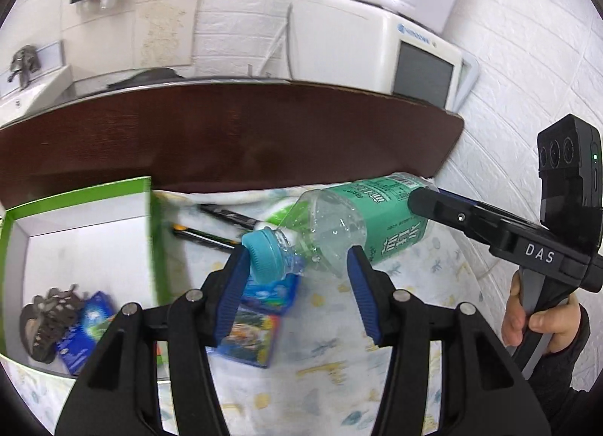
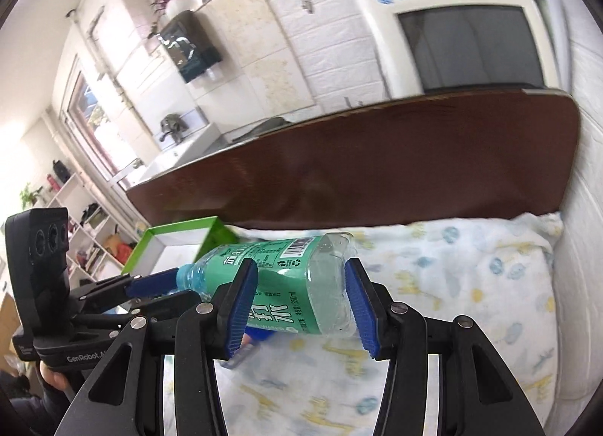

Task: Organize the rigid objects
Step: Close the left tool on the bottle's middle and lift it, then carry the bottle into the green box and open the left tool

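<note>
One plastic bottle (image 1: 350,221), clear with a green label and a blue cap (image 1: 264,253), is held off the bedding, lying roughly level between two hand-held grippers. The right gripper (image 2: 301,302) has its blue pads closed on the bottle's lower body, one pad on the label and the other on the clear base end; a hand (image 1: 539,319) grips its handle. The left gripper (image 1: 299,270) sits at the neck end with its jaws partly open: the cap lies against the left-hand pad, while the right-hand pad stands near the clear shoulder, and whether it touches cannot be told.

Below the bottle lies a white sheet (image 2: 471,285) printed with small blue and yellow figures. On it, under the cap, rests a colourful small box (image 1: 256,338), and farther back lie two dark pens (image 1: 211,227). Left of these stands an open green-edged box (image 1: 86,195) with a white interior, holding a dark metal-looking piece (image 1: 47,323) and a blue packet (image 1: 84,330). Behind the bedding rises a dark brown wooden board (image 1: 245,134), and beyond it a cream-coloured monitor (image 2: 463,40) stands against a white brick-patterned wall (image 2: 331,21).
</note>
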`<state>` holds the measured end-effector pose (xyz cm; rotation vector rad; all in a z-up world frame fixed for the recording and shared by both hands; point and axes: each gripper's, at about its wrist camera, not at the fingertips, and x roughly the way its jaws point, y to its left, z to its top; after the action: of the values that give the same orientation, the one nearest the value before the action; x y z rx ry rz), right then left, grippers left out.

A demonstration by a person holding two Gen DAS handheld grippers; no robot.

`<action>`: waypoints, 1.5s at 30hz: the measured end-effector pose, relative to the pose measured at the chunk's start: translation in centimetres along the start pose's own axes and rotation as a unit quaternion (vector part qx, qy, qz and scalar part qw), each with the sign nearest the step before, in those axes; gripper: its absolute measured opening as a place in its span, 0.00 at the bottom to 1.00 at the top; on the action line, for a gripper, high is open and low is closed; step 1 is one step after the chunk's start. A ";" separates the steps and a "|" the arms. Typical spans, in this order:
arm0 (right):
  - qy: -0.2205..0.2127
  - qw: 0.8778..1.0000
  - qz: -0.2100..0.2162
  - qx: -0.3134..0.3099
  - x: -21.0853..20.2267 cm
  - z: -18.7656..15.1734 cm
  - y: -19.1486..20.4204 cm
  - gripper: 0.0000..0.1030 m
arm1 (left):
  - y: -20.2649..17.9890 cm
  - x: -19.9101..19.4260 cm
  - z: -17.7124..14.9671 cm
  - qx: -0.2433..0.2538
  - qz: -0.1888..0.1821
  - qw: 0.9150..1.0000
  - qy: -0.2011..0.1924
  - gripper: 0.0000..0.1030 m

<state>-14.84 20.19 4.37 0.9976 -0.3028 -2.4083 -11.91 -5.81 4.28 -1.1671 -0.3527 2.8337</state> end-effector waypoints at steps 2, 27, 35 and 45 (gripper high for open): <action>0.003 1.000 0.016 -0.005 1.1 0.3 1.7 0.50 | 1.4 -1.2 -0.1 -0.006 0.014 1.000 -0.011 0.50; 0.098 0.989 0.085 -0.073 16.0 0.5 19.0 0.50 | 20.6 -7.0 -2.4 -0.101 0.097 0.989 -0.055 0.53; 0.124 0.987 0.060 -0.077 19.4 0.4 19.9 0.50 | 23.4 -4.6 -2.3 -0.116 0.082 0.989 -0.037 0.53; 0.140 0.987 0.032 -0.075 21.3 -0.7 19.0 0.50 | 24.0 -2.5 -3.3 -0.122 0.078 0.989 -0.011 0.55</action>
<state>-20.02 -7.29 -1.40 1.2174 -0.0505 -2.1618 -6.95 -28.85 -1.79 -1.2556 -0.6549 3.0069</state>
